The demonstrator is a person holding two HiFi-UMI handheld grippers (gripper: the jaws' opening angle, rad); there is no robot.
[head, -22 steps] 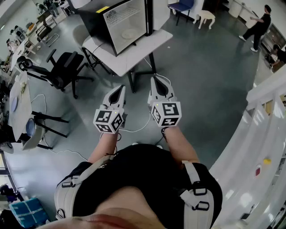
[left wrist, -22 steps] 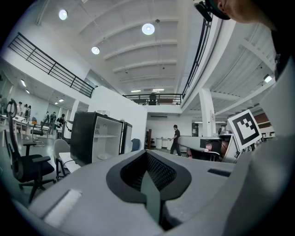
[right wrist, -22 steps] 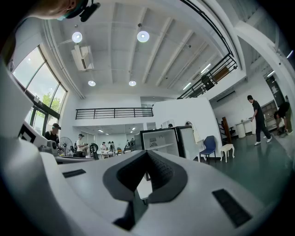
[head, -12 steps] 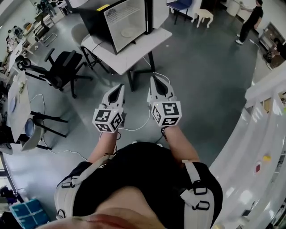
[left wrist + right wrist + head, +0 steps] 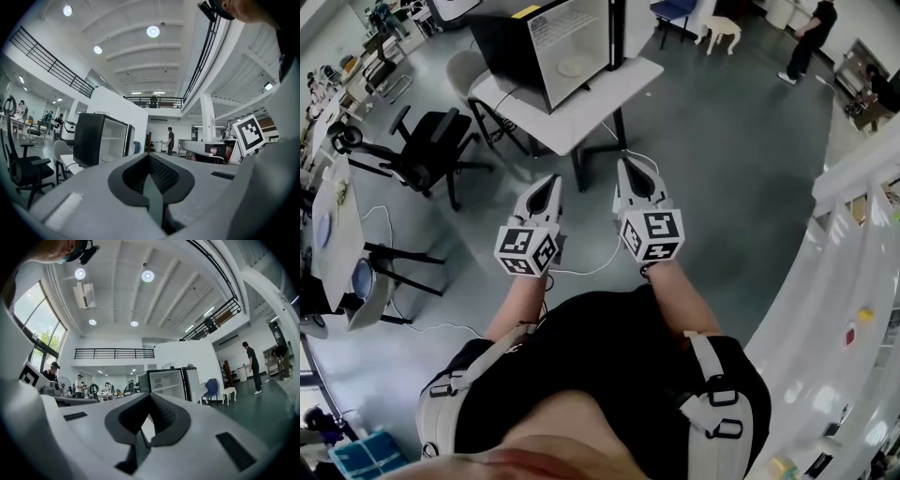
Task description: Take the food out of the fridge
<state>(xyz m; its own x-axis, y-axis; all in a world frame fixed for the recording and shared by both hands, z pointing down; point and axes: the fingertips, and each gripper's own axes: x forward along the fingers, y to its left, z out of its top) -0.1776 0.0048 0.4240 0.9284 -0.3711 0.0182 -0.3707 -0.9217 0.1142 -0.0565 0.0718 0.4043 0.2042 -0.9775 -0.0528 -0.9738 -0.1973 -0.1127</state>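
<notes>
Left tongs (image 5: 550,181) and right tongs (image 5: 626,165) held level, mid-frame, both closed, empty. Fridge (image 5: 546,42) upper centre on tabletop (image 5: 586,108); plate (image 5: 572,67) inside.

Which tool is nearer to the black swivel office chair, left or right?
Left. In the head view the black swivel office chair stands to the left of the left tool; the right tool is farther over, beyond the left one.
</notes>
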